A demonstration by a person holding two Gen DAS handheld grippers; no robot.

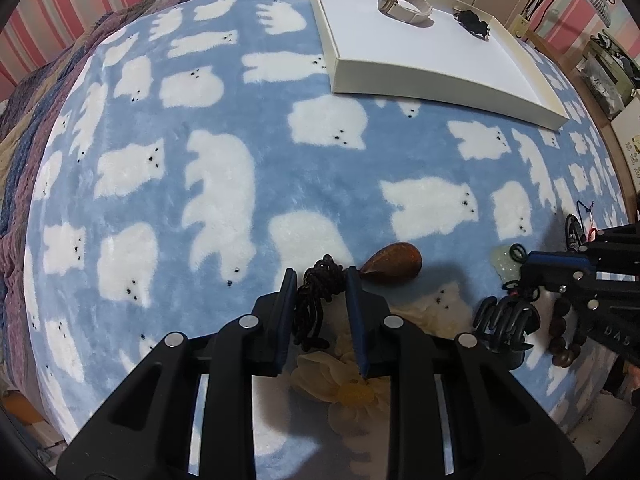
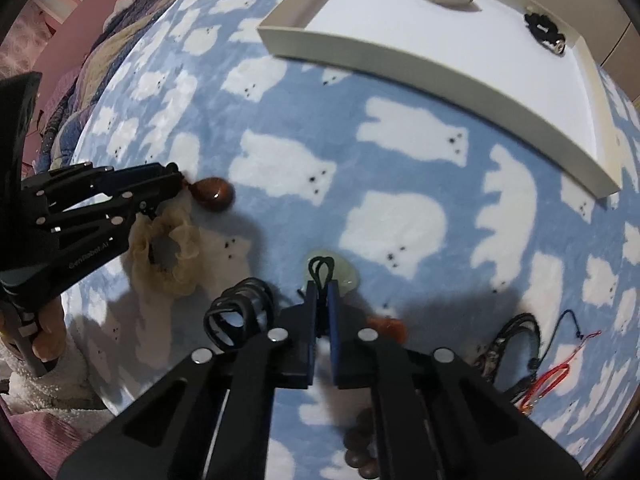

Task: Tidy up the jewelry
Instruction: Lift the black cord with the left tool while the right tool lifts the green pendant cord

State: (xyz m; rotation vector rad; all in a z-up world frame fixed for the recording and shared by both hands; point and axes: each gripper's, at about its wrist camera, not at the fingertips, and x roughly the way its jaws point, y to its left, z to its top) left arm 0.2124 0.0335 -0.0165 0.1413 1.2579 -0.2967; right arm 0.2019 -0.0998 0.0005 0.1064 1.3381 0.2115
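Both grippers point steeply down at the bed's fleece blanket (image 1: pixel 248 88). Left gripper (image 1: pixel 322 276): jaws pinching the bunched black braided cord (image 1: pixel 316 300) of the brown teardrop pendant (image 1: pixel 394 266); the pendant lies just beyond the right fingertip, long axis running right and away. Right gripper (image 2: pixel 322 286): jaws pressed together on the thin black cord loop (image 2: pixel 320 268) of the pale green jade pendant (image 2: pixel 340 274), which rests flat on the fleece just ahead. The white cardboard tray (image 1: pixel 440 88) lies well apart, up-frame and to the right, nearer the right hand, and holds a beige-strapped watch (image 1: pixel 404 2). Judgement: both lifts will dangle smooth, hard stones off limp cords.
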